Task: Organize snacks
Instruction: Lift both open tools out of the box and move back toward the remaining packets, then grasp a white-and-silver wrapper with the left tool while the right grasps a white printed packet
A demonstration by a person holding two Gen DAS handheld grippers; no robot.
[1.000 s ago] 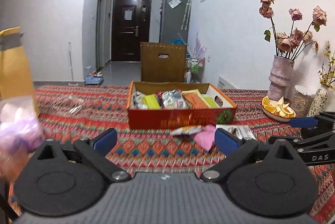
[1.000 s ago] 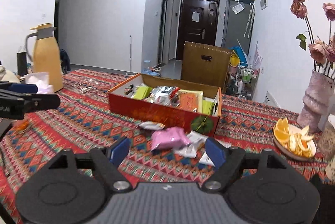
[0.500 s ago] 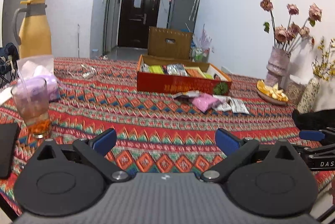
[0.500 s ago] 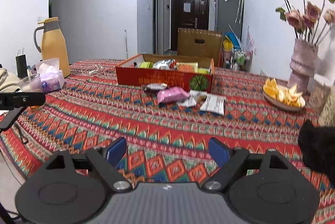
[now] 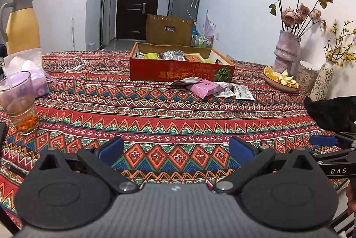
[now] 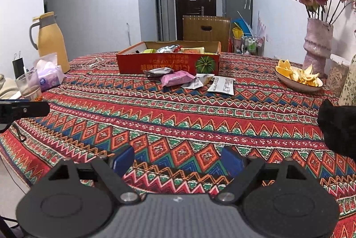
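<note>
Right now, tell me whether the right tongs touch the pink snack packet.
Apart. In the right wrist view the right tongs are open and empty, with a wide stretch of tablecloth between them and the pink snack packet.

Both wrist views: low at the near bench edge, facing lengthwise, far from the shared red cardboard snack box (image 5: 181, 70) (image 6: 168, 64).

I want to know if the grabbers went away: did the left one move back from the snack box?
Yes. The left gripper backed away: the red snack box looks smaller and farther, with more tablecloth between.
</note>
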